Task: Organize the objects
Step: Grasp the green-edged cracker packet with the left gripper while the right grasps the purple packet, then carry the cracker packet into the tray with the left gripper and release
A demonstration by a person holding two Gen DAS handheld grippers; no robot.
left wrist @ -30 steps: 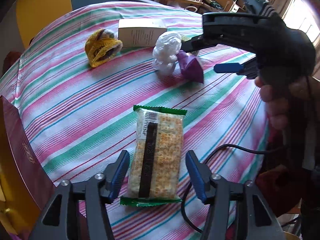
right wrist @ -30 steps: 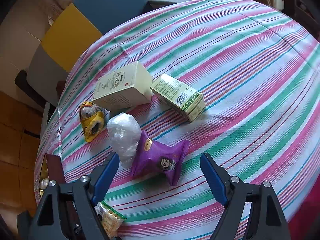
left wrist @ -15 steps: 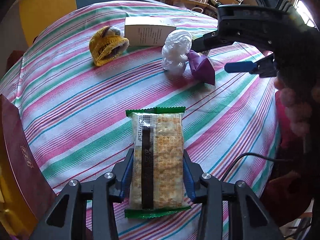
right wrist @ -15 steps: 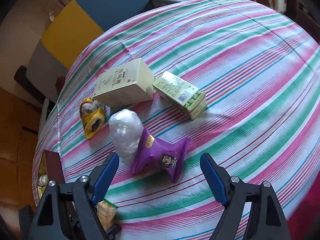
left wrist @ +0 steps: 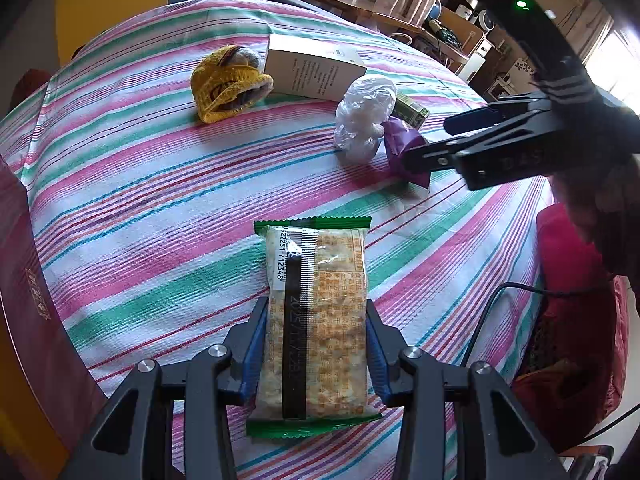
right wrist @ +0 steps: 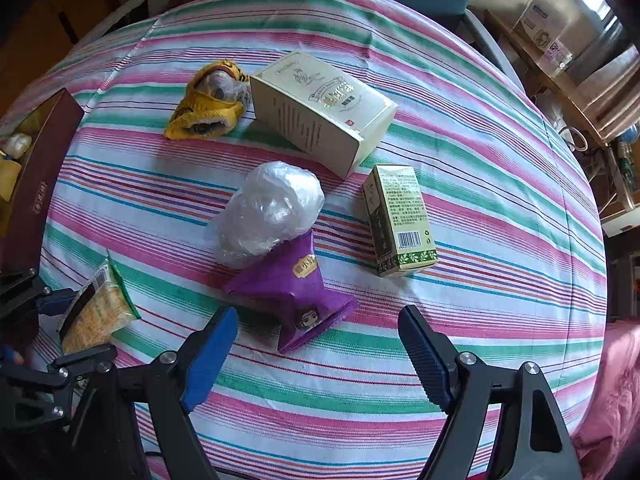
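The round counter [right wrist: 500,184] is covered with a striped cloth, and lots of small things lie on it. At one edge sits a dark red box [right wrist: 36,184] with its top open. It looks like the place where things get put away, but that is only my guess.

The biggest loose thing is a cream box [right wrist: 320,112] lying on its side. A yellow knitted pouch [right wrist: 204,108] lies just beside it. A small green box [right wrist: 400,220] lies near the cream box too. In the middle sits a crinkly clear plastic bundle [right wrist: 268,208], and a purple snack bag [right wrist: 296,284] touches it.

The cracker pack [left wrist: 316,320] lies flat on the cloth at the near edge, well apart from the others. The left tool [left wrist: 316,344] has just closed on it. Its two blue pads press on the long sides of the pack, so the pack is gripped. It does not look lifted yet.

The right tool [right wrist: 316,344] is wide open with nothing in it. It hangs over the purple snack bag, pointing down at it.

So the step now is picking up. Next, I think the left tool should lift the cracker pack straight up and carry it toward the dark red box, squeezing gently so the crackers do not break. The right tool needs to drop lower around the purple bag before it closes, and it should not catch the plastic bundle.
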